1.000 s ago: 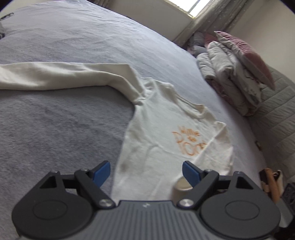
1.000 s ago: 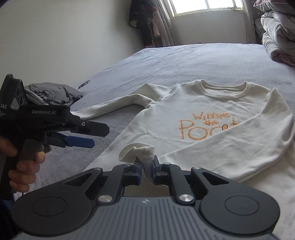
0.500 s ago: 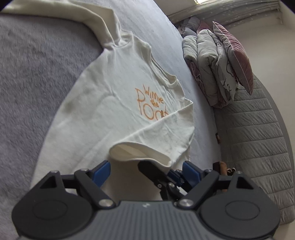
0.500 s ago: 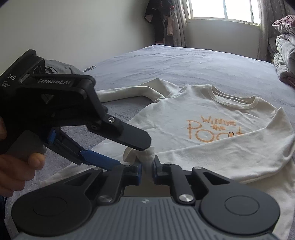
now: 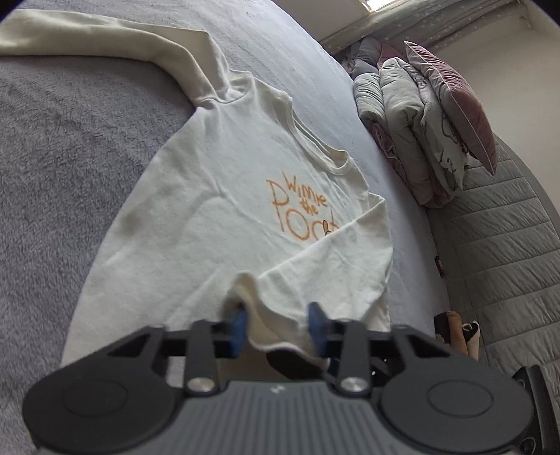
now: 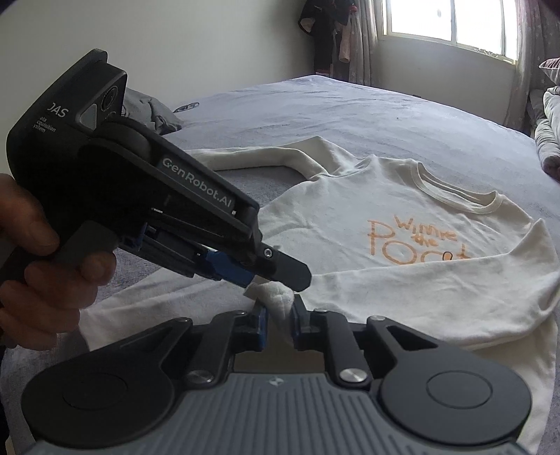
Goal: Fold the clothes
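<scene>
Both grippers' fingers meet on the cream sweatshirt's cuff, left closing, right opening, over a grey bed.

I am working in a bedroom at home: a wide bed is spreading under me, folded quilts and a pillow are piling at two o'clock, daylight is coming through a curtained window at one o'clock.

Bedspread lies open leftward; stacked bedding blocks right.
</scene>
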`<act>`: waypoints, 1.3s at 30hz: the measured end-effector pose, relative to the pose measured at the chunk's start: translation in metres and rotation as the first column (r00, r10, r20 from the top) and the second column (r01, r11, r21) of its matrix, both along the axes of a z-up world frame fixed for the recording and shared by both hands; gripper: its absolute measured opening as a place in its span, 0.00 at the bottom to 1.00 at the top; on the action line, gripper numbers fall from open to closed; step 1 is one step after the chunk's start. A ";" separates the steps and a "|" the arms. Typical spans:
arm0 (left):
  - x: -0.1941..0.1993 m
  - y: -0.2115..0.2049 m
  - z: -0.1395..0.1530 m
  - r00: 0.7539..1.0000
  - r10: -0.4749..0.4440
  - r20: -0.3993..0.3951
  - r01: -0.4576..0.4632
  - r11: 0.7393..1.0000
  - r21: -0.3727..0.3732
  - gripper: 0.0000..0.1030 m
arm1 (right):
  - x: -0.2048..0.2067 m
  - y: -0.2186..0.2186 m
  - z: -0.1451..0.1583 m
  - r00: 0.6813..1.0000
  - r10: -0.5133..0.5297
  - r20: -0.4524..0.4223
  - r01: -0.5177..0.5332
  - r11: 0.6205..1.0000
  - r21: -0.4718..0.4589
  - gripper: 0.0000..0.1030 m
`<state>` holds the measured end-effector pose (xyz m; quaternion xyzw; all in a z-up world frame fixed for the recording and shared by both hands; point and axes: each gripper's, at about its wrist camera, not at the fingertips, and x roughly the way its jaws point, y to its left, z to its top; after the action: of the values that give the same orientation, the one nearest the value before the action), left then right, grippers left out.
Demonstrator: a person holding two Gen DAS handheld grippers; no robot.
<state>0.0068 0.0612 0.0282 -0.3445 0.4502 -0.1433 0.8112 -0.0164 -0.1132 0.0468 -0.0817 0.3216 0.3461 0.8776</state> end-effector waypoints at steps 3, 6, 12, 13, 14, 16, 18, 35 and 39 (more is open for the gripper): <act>-0.002 0.006 0.000 1.000 0.009 0.005 -0.009 1.000 0.000 0.06 | 0.002 -0.005 0.002 1.000 0.005 -0.018 -0.004 1.000 0.028 0.21; -0.005 0.012 0.006 0.999 0.025 0.036 -0.025 0.999 0.024 0.06 | 0.007 -0.024 0.012 0.998 -0.004 -0.058 0.011 0.994 0.112 0.31; -0.010 0.036 0.021 0.992 0.074 0.106 -0.075 0.997 0.007 0.06 | 0.038 -0.103 0.021 0.944 -0.233 -0.234 0.303 0.894 0.330 0.49; -0.010 0.040 0.022 0.990 0.082 0.114 -0.082 0.997 -0.001 0.06 | 0.045 -0.120 0.019 0.915 -0.279 -0.290 0.377 0.850 0.369 0.50; -0.010 0.043 0.023 0.989 0.087 0.119 -0.087 0.996 -0.006 0.06 | 0.051 -0.134 0.012 0.882 -0.312 -0.354 0.445 0.799 0.404 0.52; -0.009 0.045 0.024 0.989 0.089 0.119 -0.090 0.996 -0.003 0.06 | 0.060 -0.162 -0.008 0.792 -0.356 -0.497 0.589 0.661 0.464 0.52; -0.009 0.044 0.024 0.990 0.086 0.115 -0.086 0.996 0.003 0.06 | 0.067 -0.182 -0.028 0.706 -0.388 -0.592 0.696 0.534 0.480 0.52; -0.006 0.035 0.017 0.992 0.047 0.115 -0.058 0.993 0.100 0.06 | 0.110 -0.243 -0.084 0.539 -0.358 -0.763 0.786 -0.113 0.608 0.52; -0.002 0.023 0.014 0.996 0.008 0.090 -0.026 0.979 0.203 0.06 | 0.104 -0.235 -0.080 0.555 -0.410 -0.724 0.785 -0.032 0.619 0.49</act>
<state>0.0049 0.0842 0.0419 -0.2565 0.4229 -0.1045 0.8628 0.0874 -0.3482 -0.0327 0.6411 0.2027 0.0417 0.7390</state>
